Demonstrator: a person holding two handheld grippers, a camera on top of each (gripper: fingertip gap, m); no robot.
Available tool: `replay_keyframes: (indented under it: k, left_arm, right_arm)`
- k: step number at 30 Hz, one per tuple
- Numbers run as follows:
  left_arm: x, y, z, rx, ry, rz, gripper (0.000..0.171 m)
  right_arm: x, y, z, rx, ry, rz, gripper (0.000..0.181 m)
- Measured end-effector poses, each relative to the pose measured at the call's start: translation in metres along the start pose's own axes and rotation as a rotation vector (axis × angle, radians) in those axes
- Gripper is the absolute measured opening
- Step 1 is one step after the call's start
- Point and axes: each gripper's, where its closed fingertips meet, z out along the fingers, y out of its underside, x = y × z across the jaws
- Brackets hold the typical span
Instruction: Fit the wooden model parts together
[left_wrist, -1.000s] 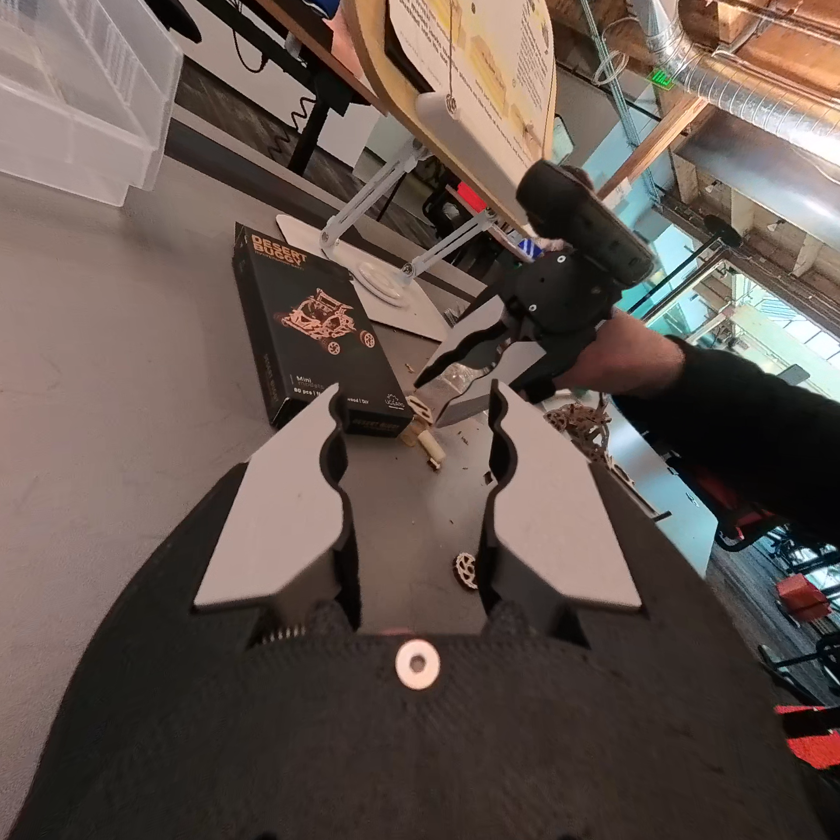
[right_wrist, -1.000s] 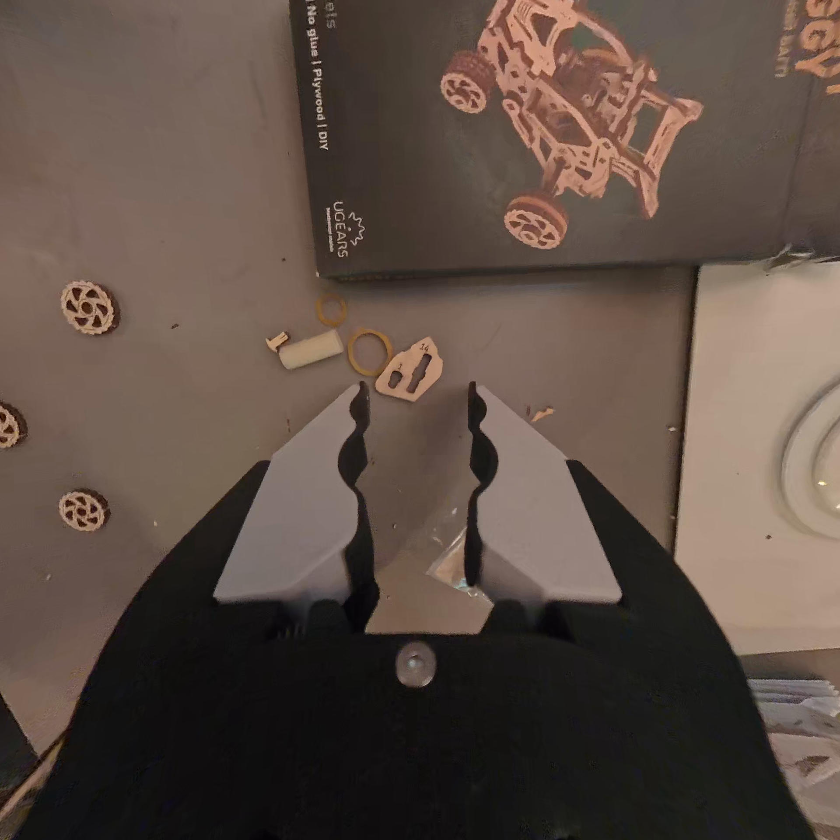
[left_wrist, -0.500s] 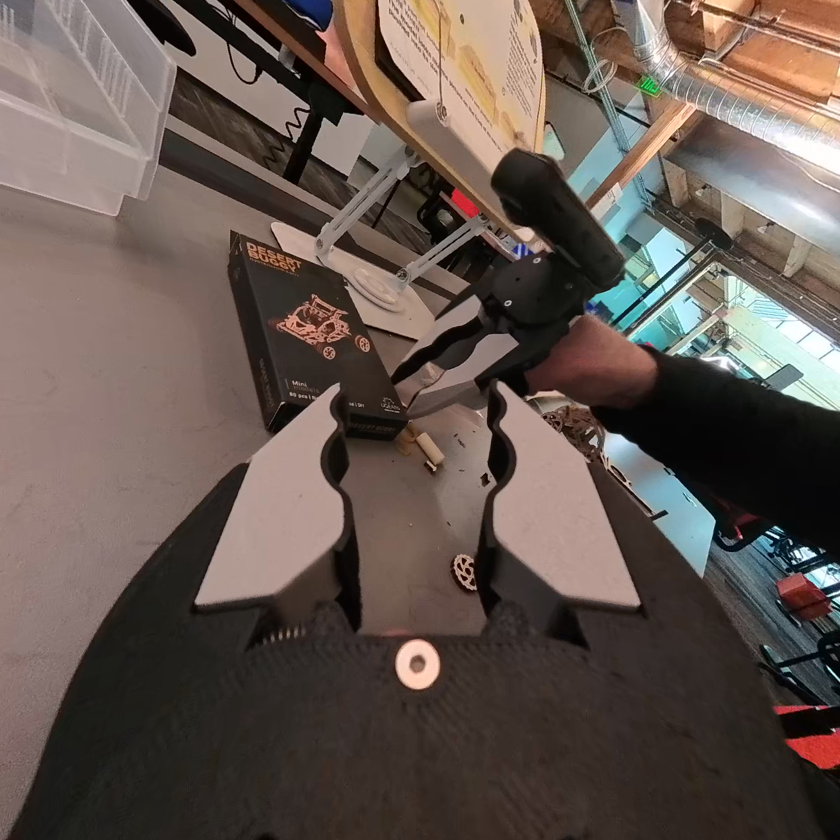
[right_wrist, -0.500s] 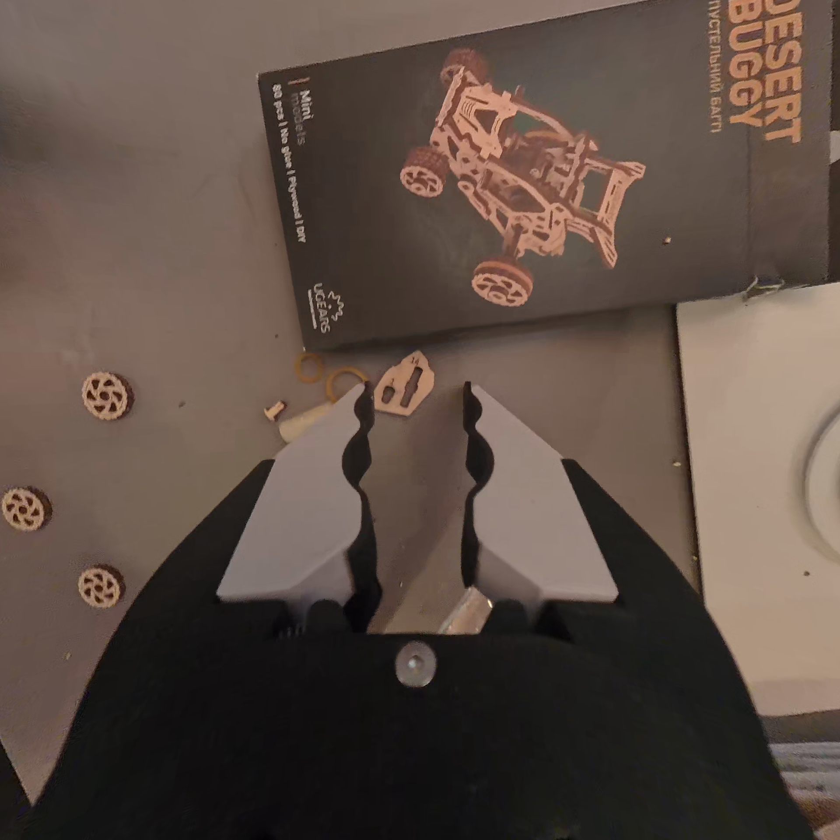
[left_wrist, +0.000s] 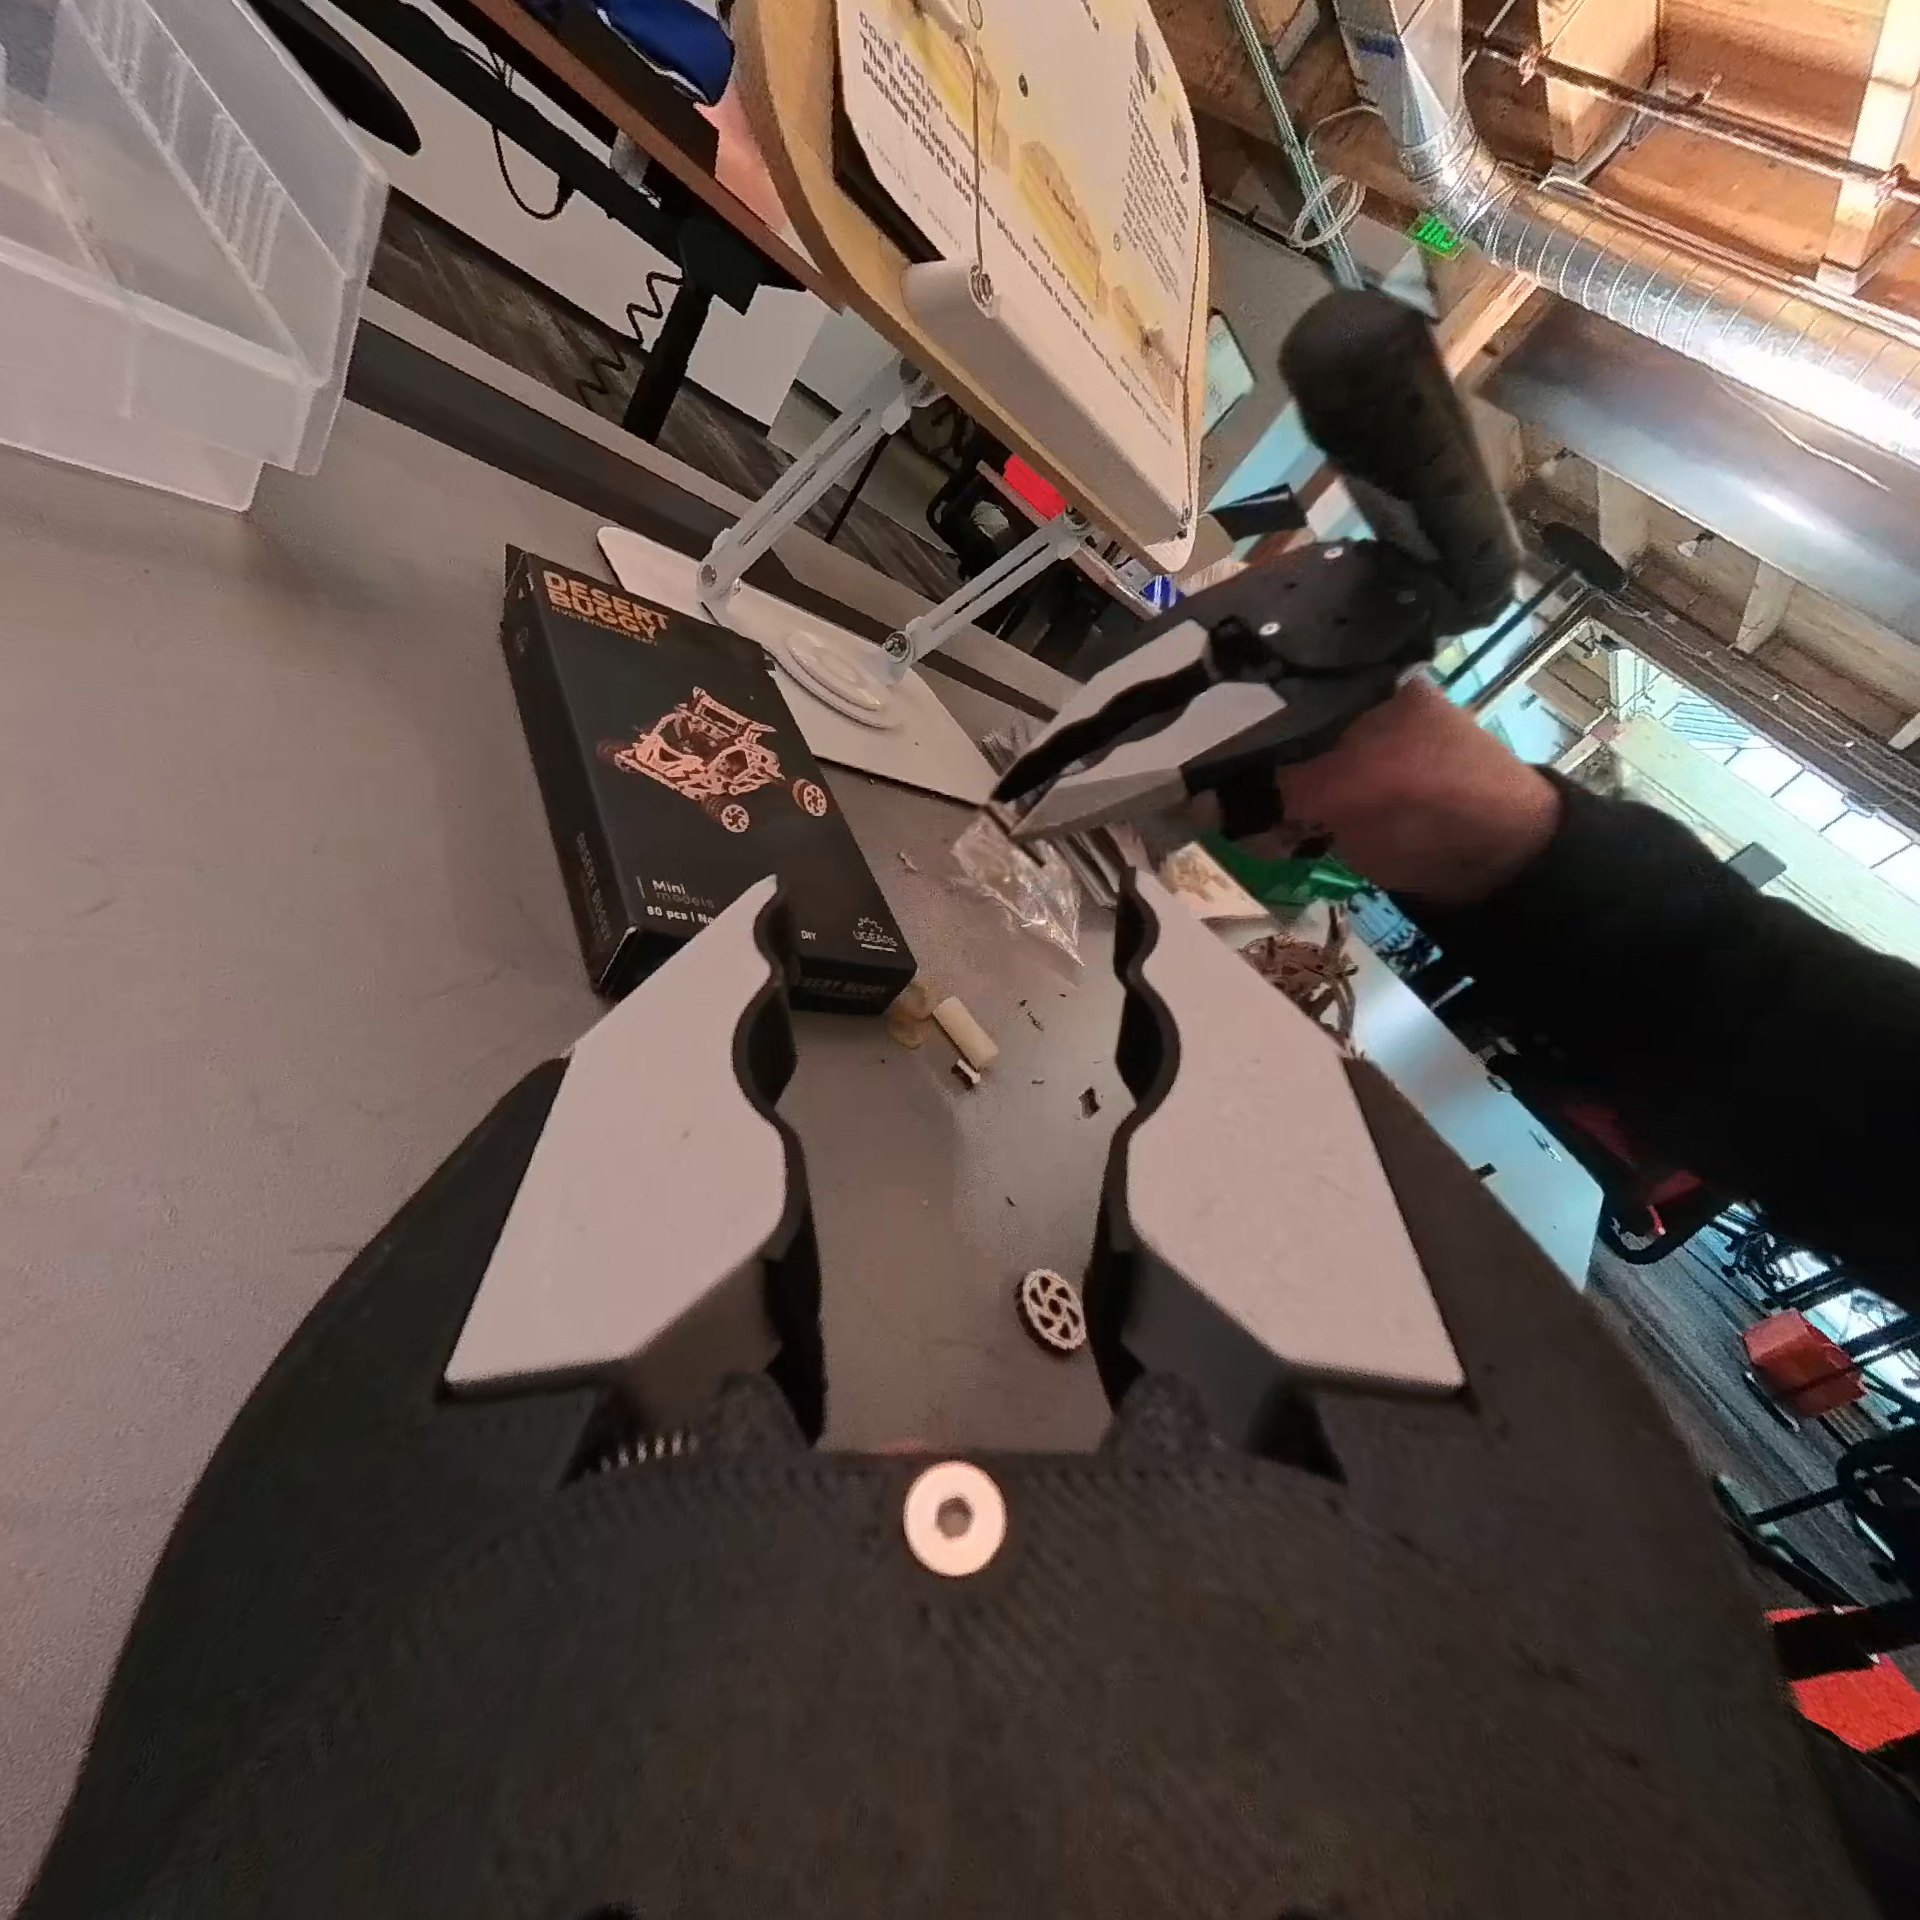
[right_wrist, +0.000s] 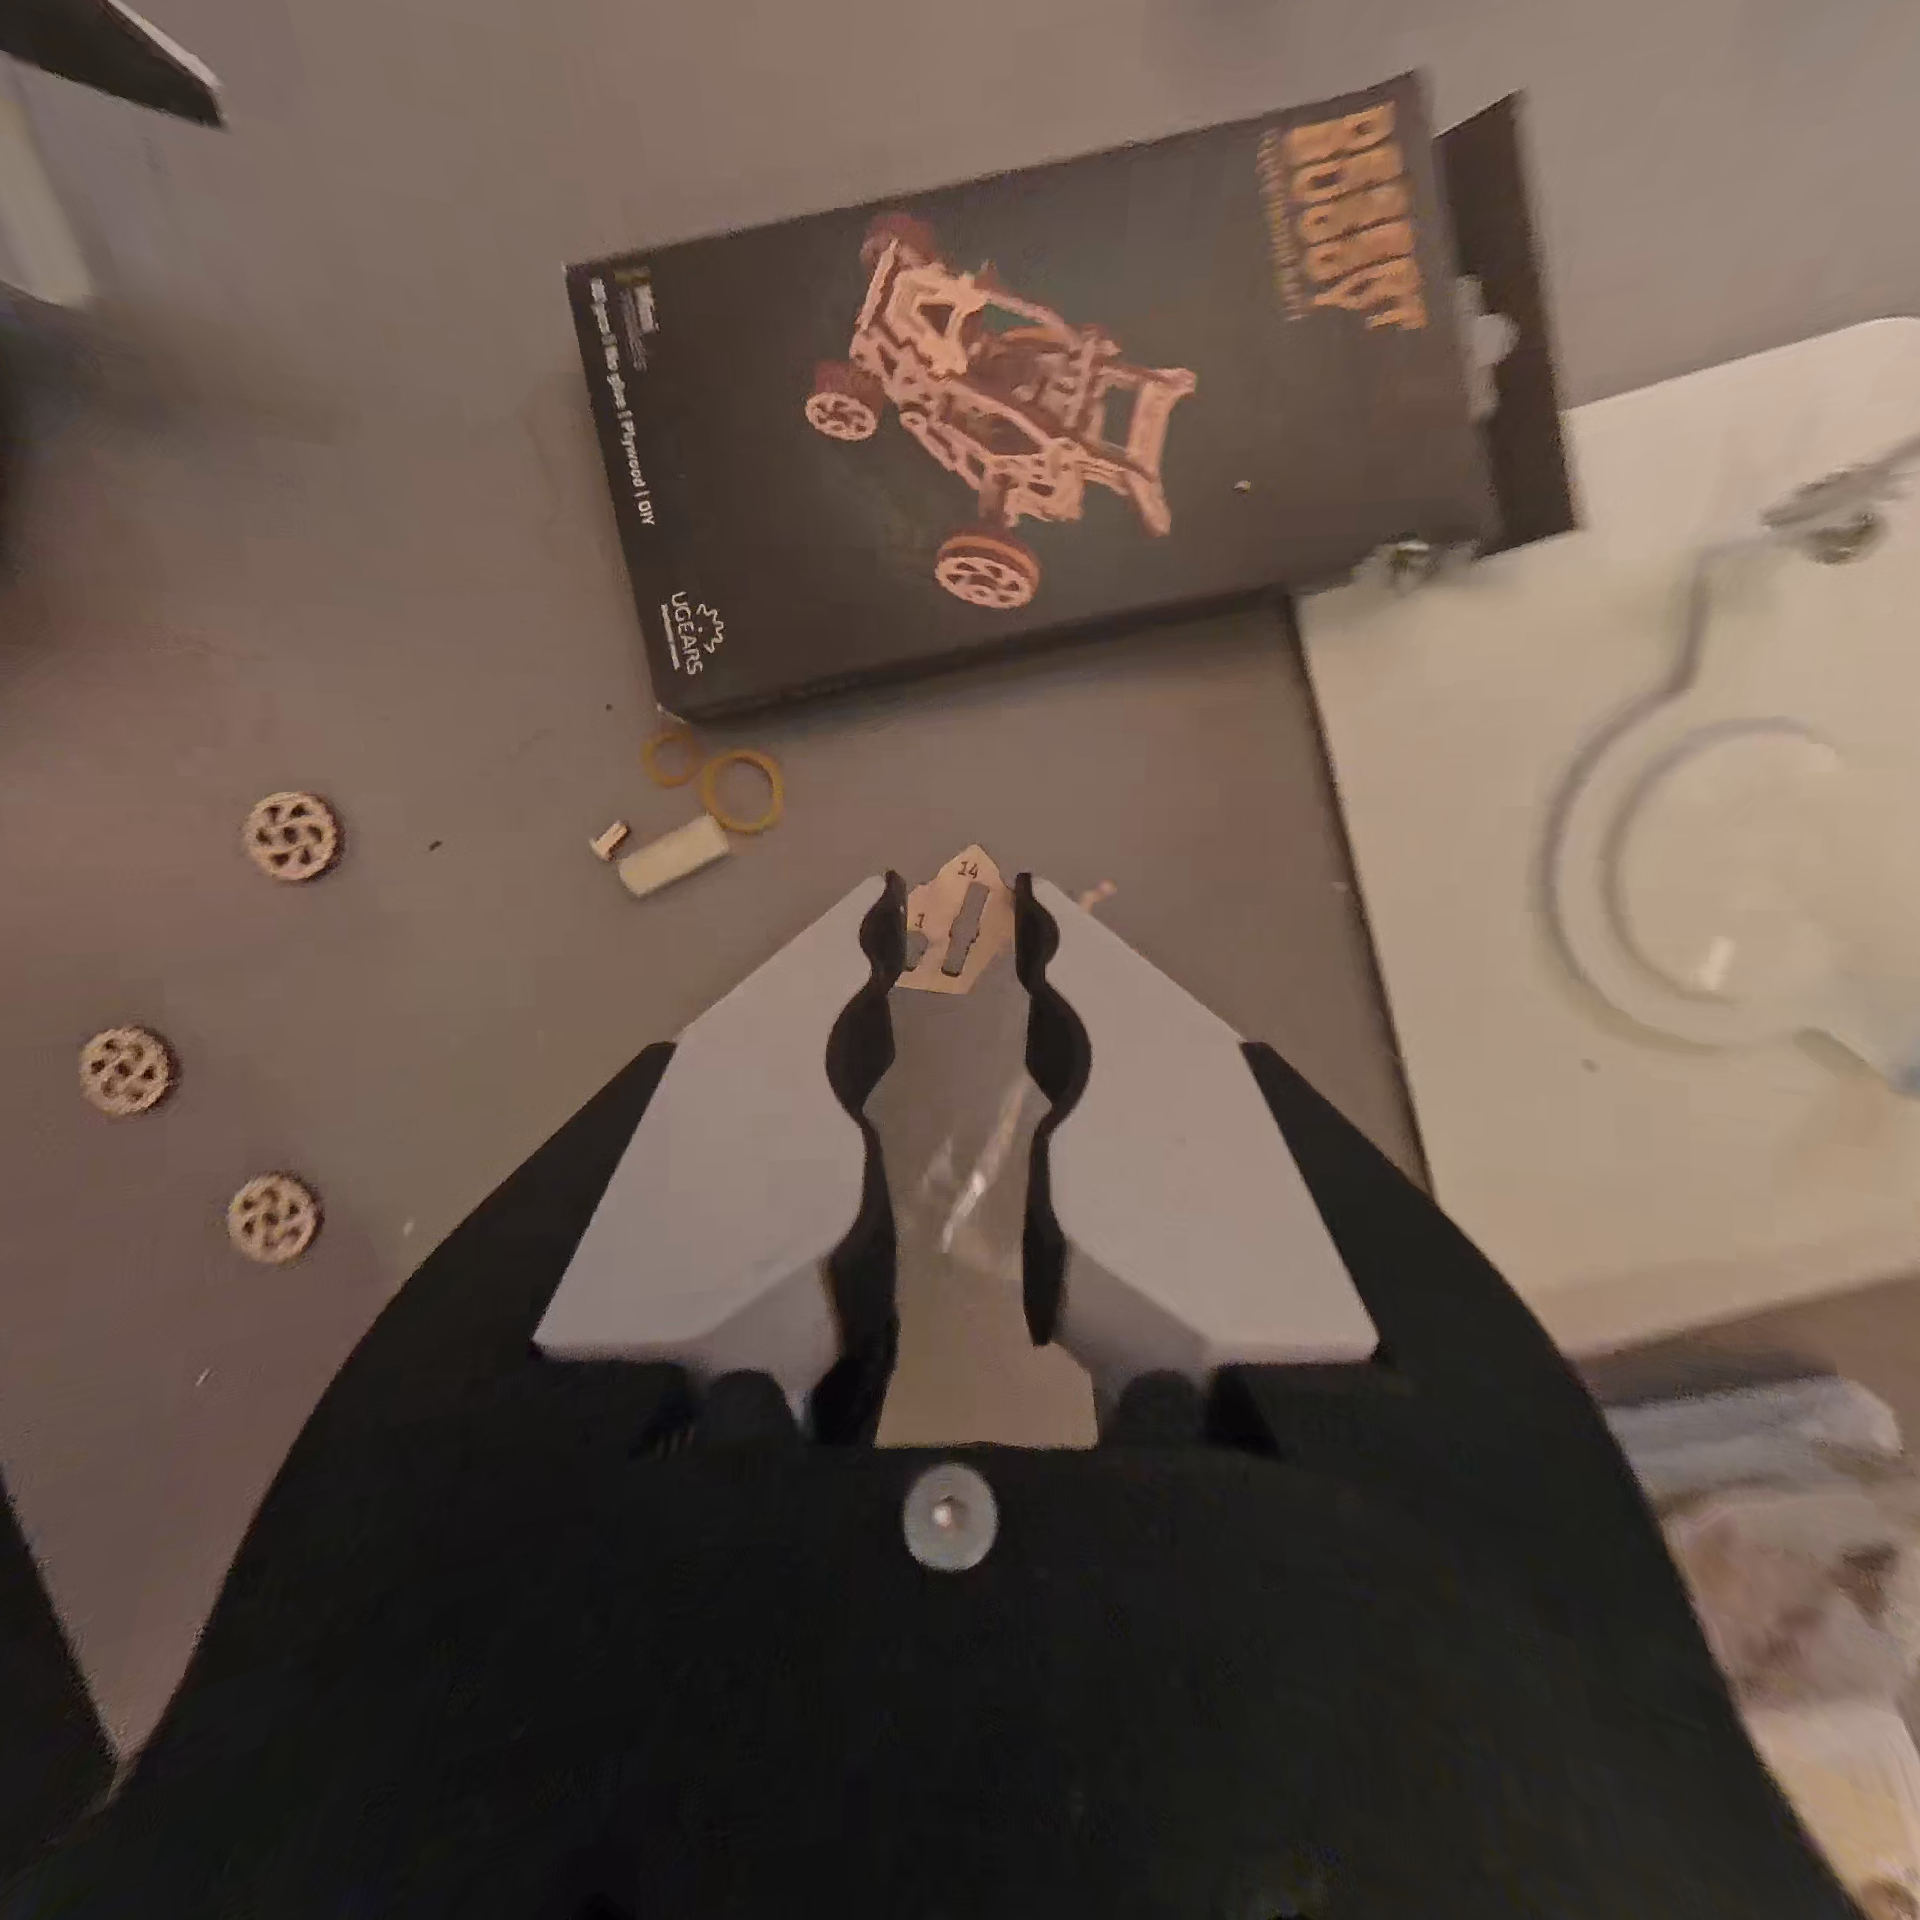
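My right gripper (right_wrist: 956, 896) is shut on a small flat wooden plate (right_wrist: 961, 920) with slots, pinched at the fingertips and held above the grey table. In the left wrist view the right gripper (left_wrist: 1013, 816) hovers over a crumpled clear plastic bag (left_wrist: 1023, 888). My left gripper (left_wrist: 951, 909) is open and empty, low over the table, with one wooden wheel (left_wrist: 1051, 1311) between its fingers near the base. Three wooden wheels (right_wrist: 291, 834) lie at the left of the right wrist view. Two thin rings (right_wrist: 743, 790), a white cylinder (right_wrist: 673, 854) and a tiny peg (right_wrist: 609, 840) lie near the box.
The black model box (right_wrist: 1039, 416) lies flat beyond the parts; it also shows in the left wrist view (left_wrist: 686, 769). A white stand base (right_wrist: 1662, 831) is at the right, carrying an instruction board (left_wrist: 997, 208). A clear plastic bin (left_wrist: 156, 260) stands far left. A partly built wooden model (left_wrist: 1299, 966) sits behind my right finger. The left gripper's tips are roughly 15 cm from the right gripper's. The white cylinder (right_wrist: 673, 854) lies some 7 cm from my right tips, 12 cm from my left tips. It turns up in the left wrist view (left_wrist: 967, 1037) as well.
My right gripper has closed on the flat wooden plate and lifted it off the table, backing away from the box. My left gripper has stayed open and nearly still.
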Motion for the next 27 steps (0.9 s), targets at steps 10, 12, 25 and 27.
replay_keyframes:
  k: [10,12,25,27]
  left_arm:
    - [-0.001,0.001,0.001,-0.012,-0.005,-0.01,0.058]
    - [-0.002,0.002,0.002,-0.014,-0.012,-0.007,0.058]
    - [-0.007,0.006,0.005,-0.045,-0.044,-0.017,0.057]
    - [-0.007,0.006,0.006,-0.049,-0.046,-0.019,0.057]
  right_arm:
    - [0.151,0.114,-0.265,0.246,0.421,0.231,0.0]
    - [0.195,0.172,-0.297,0.221,0.496,0.339,0.0]
    - [0.099,0.282,-0.223,0.088,0.233,0.247,0.037]
    - [0.087,0.288,-0.186,0.093,0.155,0.291,0.036]
